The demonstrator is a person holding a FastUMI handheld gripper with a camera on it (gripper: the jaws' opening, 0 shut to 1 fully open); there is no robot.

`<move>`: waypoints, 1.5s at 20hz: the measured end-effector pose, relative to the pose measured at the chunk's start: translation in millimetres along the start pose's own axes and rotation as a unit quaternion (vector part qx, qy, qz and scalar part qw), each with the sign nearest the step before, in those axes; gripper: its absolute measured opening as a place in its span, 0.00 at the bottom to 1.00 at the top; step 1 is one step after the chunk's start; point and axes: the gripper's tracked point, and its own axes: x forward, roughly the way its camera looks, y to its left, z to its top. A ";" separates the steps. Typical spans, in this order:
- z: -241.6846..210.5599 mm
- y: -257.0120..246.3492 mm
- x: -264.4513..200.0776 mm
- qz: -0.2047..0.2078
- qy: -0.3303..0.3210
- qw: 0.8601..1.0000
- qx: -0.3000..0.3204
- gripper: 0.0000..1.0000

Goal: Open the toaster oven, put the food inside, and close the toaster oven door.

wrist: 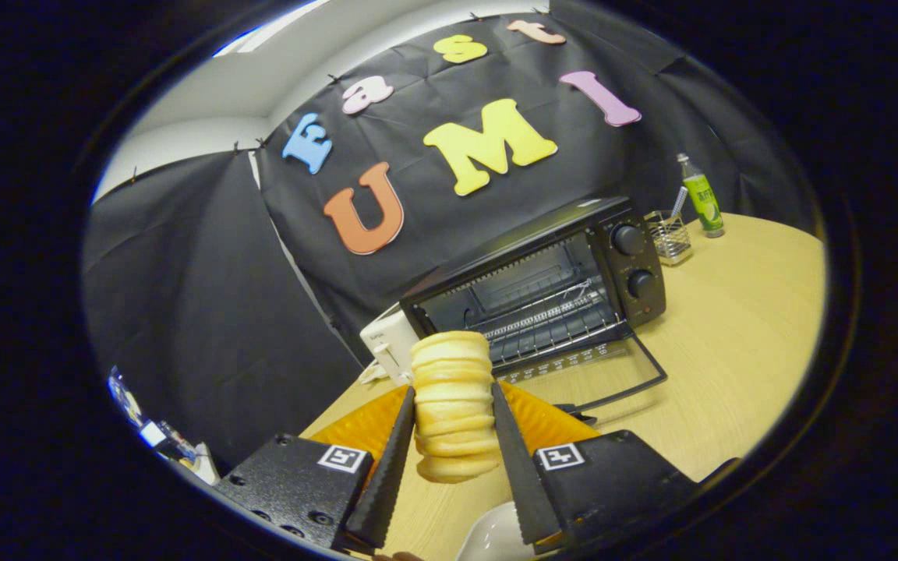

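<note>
While the jaws are pinching the ridged bread just short of the toaster oven, its door is lying open — loading is underway, needing a level push onto the rack.

The orange plate is mostly hidden behind the stacked pastry and the jaws pressed on both its sides. A white bowl below is cut off by the view's edge. The white appliance sits partly behind the toaster oven (its kind cannot be told). The bottle label is too small to make out.
</note>
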 end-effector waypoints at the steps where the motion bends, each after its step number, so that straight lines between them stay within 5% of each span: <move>1: 1.8 0.0 6.6 0.011 -0.003 1.000 0.021 0.66; 14: 38.9 -54.7 119.2 -0.039 -0.001 0.990 0.135 0.66; 25: 64.0 -110.1 196.2 -0.086 -0.021 0.984 0.154 0.66; 30: 69.6 -103.0 213.8 -0.068 -0.028 0.987 0.144 0.73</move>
